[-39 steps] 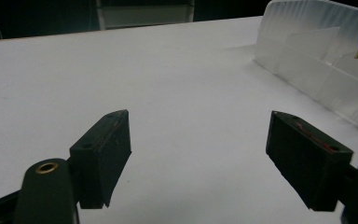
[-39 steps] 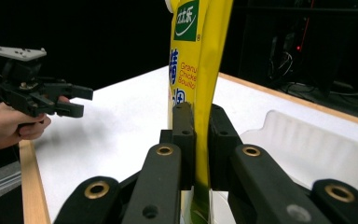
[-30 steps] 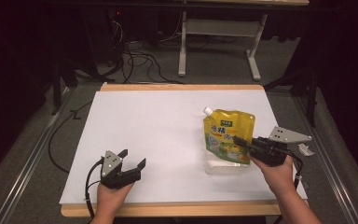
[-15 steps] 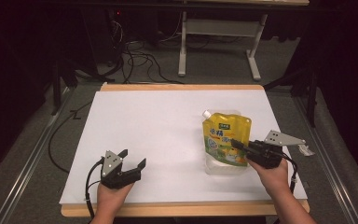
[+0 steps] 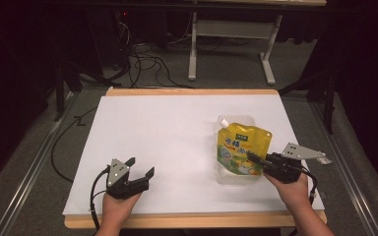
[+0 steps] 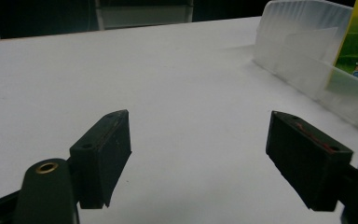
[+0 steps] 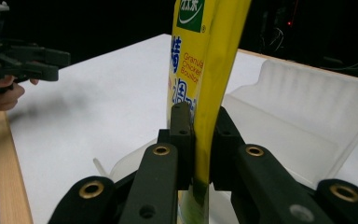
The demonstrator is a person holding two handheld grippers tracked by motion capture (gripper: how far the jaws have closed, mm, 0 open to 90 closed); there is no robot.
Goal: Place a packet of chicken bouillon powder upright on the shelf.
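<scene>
Surface (image 5: 177, 142): white sheet on a wooden board, spanning the middle of the high view.
Tray (image 5: 232, 173): clear plastic, right of centre, under the pouch.
Pouch (image 5: 240, 147): yellow spouted refill pack, partly in the tray, right of centre.
Right claw (image 5: 254, 158): jaws clamped on the pouch's lower edge.
Left claw (image 5: 140, 167): lower left, jaws apart, holding nothing.
Doing it well: probably keep the pinch firm and guide the pouch squarely over the tray.
View difference: right gripper view shows the pinch on the pouch (image 7: 200, 70); left gripper view shows the tray wall (image 6: 303, 51).
</scene>
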